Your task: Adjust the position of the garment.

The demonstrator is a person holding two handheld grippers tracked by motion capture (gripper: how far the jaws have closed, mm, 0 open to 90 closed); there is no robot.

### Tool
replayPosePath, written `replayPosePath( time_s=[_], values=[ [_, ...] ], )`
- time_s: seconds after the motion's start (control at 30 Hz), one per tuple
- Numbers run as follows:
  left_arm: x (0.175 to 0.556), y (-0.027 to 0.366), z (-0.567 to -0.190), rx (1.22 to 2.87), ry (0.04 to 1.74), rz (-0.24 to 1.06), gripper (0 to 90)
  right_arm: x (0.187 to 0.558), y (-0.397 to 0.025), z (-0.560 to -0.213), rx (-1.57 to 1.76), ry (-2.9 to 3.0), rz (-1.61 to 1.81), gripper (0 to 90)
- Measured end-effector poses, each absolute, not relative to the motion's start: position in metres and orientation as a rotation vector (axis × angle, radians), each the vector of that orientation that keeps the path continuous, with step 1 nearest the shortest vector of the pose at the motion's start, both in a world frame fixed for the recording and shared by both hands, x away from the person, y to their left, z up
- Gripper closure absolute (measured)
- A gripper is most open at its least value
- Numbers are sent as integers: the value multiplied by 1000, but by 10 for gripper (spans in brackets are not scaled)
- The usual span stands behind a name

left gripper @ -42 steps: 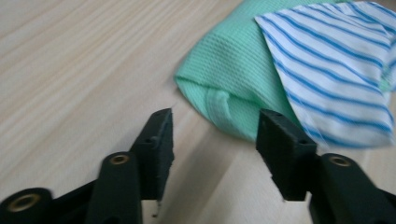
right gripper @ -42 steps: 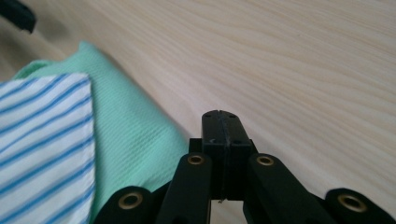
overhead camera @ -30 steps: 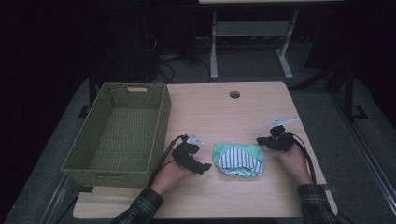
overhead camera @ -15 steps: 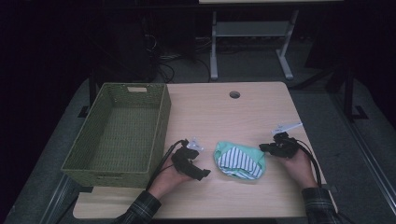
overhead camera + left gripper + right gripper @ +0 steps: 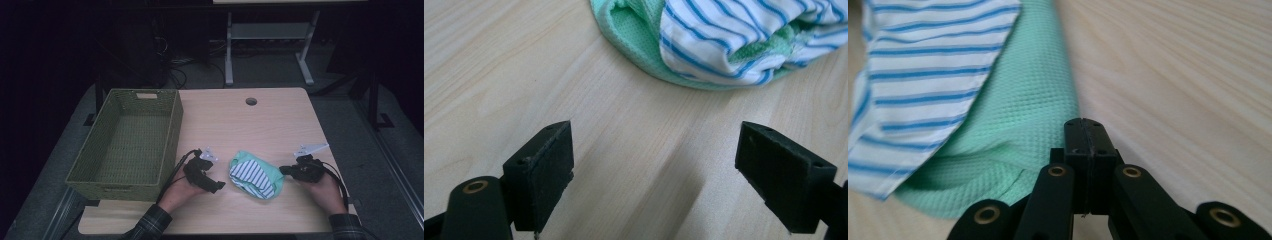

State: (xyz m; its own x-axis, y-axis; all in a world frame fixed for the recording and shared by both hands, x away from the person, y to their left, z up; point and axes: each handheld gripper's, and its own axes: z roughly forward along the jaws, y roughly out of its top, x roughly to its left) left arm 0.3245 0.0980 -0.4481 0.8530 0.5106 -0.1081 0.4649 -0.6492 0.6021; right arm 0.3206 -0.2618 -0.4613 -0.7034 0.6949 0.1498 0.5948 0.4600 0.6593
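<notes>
Two claws flank the folded cloth point(image 5: 256, 177) at lower centre of the tabletop point(image 5: 260, 125): your left claw point(image 5: 218, 186) gapes wide short of it, your right claw point(image 5: 1087, 131) is clenched empty against its green edge. Close the left from there and you pinch only air; push with the right and the fold may slide or open.

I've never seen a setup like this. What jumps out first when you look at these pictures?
The bright bundle of cloth, mint green with blue-and-white stripes, lies near the front edge of the pale wooden table. A black hand-held gripper sits on each side of it: the left gripper with jaws wide open, the right gripper with jaws closed, right at the green edge. A big green woven basket stands empty at the table's left.
</notes>
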Motion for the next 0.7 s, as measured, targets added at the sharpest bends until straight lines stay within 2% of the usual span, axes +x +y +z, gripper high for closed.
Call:
replayPosePath(
  time_s=[0.53, 0.7],
  values=[
    [323, 97, -446, 2371, 711, 96, 151, 269, -245, -462, 1049, 2623, 1115, 895],
    [324, 99, -446, 2391, 697, 100, 151, 268, -249, -460, 1050, 2567, 1116, 887]
  ],
)
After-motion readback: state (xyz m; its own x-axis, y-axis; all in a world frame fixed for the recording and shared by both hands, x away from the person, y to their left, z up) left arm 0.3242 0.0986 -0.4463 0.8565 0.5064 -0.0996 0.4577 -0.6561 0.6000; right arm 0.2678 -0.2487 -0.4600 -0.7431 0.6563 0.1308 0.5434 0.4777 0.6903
